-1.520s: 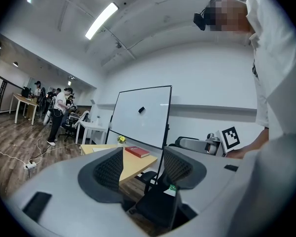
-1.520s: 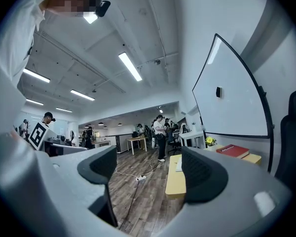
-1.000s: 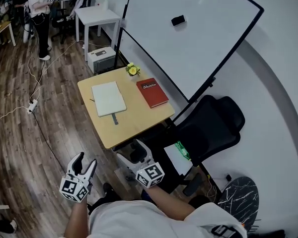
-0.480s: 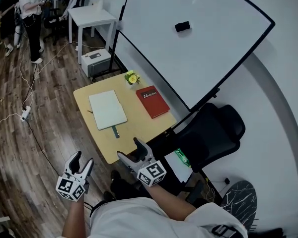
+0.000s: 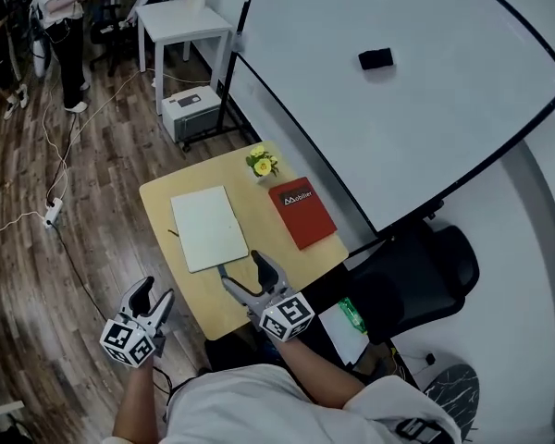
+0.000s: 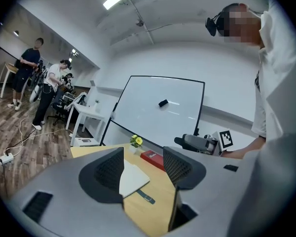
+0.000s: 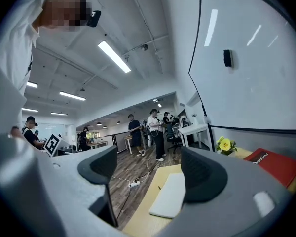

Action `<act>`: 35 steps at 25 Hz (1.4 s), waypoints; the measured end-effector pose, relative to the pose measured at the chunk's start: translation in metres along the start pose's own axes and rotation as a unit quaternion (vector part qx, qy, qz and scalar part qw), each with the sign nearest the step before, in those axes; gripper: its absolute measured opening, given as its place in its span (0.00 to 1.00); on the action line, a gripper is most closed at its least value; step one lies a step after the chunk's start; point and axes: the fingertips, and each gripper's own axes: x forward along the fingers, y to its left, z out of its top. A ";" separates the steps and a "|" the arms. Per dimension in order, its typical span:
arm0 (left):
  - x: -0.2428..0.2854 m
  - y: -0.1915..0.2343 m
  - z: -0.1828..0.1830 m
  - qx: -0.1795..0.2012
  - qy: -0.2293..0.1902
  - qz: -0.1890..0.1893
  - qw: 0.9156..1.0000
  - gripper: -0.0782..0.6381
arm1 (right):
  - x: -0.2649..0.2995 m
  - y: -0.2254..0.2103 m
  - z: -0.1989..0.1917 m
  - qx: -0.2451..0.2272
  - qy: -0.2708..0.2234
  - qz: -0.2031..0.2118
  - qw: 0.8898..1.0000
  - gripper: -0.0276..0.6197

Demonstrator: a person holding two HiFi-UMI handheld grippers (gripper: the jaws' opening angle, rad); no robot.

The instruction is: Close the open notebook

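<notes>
Both jaw sets wide, empty. Right gripper (image 5: 243,272) hovers over the light wooden table's (image 5: 270,240) near edge, likely staging for the flat white notebook (image 5: 208,228). Left gripper (image 5: 153,296) hangs off-table, near left.

Right gripper (image 5: 241,268): moved forward from short of the table (image 5: 264,234) to above its near edge.
Left gripper (image 5: 157,293): drawn up beside the table's near corner, over the floor (image 5: 92,211).

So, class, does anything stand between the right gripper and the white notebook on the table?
Only a small dark strap, lying flat on the table by the near edge of the white notebook, just ahead of the right gripper. Nothing else visible stands between them.
</notes>
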 end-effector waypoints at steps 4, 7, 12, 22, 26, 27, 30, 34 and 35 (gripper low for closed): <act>0.046 0.032 0.015 -0.019 0.005 0.014 1.000 0.44 | 0.036 -0.046 0.001 0.013 0.020 0.021 0.999 0.68; 0.078 0.050 0.025 -0.035 0.013 0.014 0.999 0.44 | 0.060 -0.082 0.000 0.024 0.032 0.032 0.999 0.67; 0.122 0.083 0.020 -0.108 0.039 0.006 0.993 0.44 | 0.091 -0.133 -0.018 0.082 0.069 0.057 0.993 0.67; 0.171 0.167 -0.016 -0.351 0.038 0.001 0.936 0.43 | 0.137 -0.224 -0.076 0.262 0.164 0.116 0.944 0.67; 0.190 0.183 -0.043 -0.392 0.074 -0.012 0.917 0.43 | 0.149 -0.259 -0.113 0.358 0.207 0.119 0.903 0.67; 0.195 0.185 -0.048 -0.399 0.084 -0.020 0.913 0.43 | 0.152 -0.265 -0.120 0.383 0.216 0.119 0.890 0.67; 0.209 0.196 -0.065 -0.406 0.122 -0.031 0.905 0.43 | 0.161 -0.278 -0.139 0.445 0.243 0.123 0.853 0.67; 0.220 0.214 -0.088 -0.418 0.171 -0.034 0.892 0.43 | 0.174 -0.278 -0.166 0.471 0.298 0.137 0.819 0.66; 0.224 0.214 -0.092 -0.427 0.177 -0.044 0.886 0.43 | 0.176 -0.279 -0.170 0.474 0.311 0.139 0.812 0.65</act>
